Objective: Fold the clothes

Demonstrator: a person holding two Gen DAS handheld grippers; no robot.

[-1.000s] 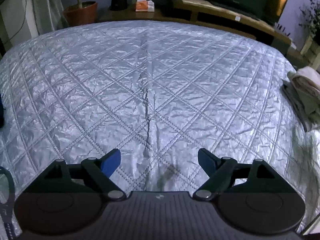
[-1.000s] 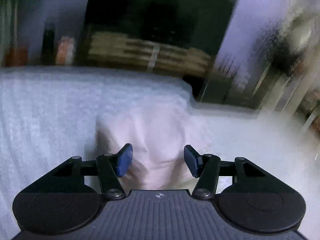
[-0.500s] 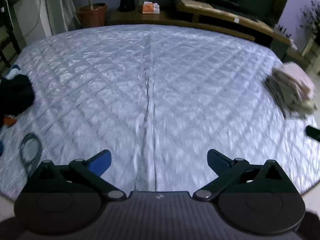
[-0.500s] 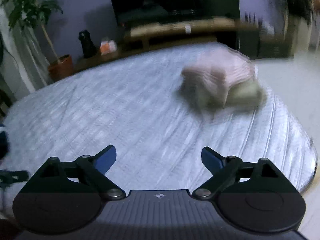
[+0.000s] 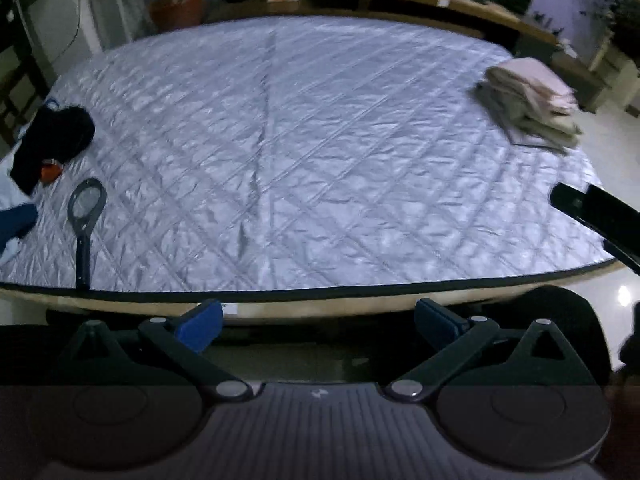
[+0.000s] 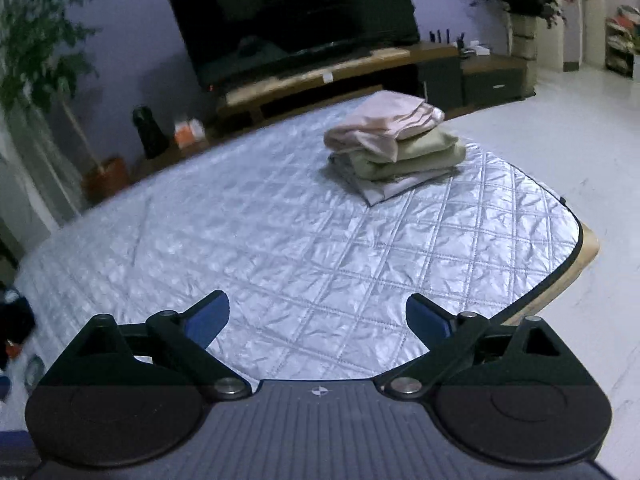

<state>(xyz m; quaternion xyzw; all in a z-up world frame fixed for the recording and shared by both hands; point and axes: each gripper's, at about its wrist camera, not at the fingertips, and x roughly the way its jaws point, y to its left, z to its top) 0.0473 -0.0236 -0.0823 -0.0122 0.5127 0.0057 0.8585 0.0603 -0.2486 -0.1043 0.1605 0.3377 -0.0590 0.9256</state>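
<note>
A stack of folded clothes (image 6: 394, 144), pink on top and pale green below, lies at the far right corner of the silver quilted table cover (image 6: 280, 240). It also shows in the left wrist view (image 5: 532, 104) at the right. A dark crumpled garment (image 5: 52, 140) lies at the cover's left edge. My left gripper (image 5: 318, 322) is open and empty, held below the table's front edge. My right gripper (image 6: 318, 320) is open and empty above the cover's near right part, well short of the stack.
A black looped strap (image 5: 85, 216) and a small orange item (image 5: 51, 171) lie near the dark garment. A TV (image 6: 292, 20) on a low wooden stand (image 6: 360, 68) and potted plants (image 6: 40, 80) stand beyond the table. White floor (image 6: 580, 168) lies to the right.
Both grippers have pulled back from the table toward its front edge. The right gripper opened wider and moved away from the folded stack, which now lies far ahead of it.
</note>
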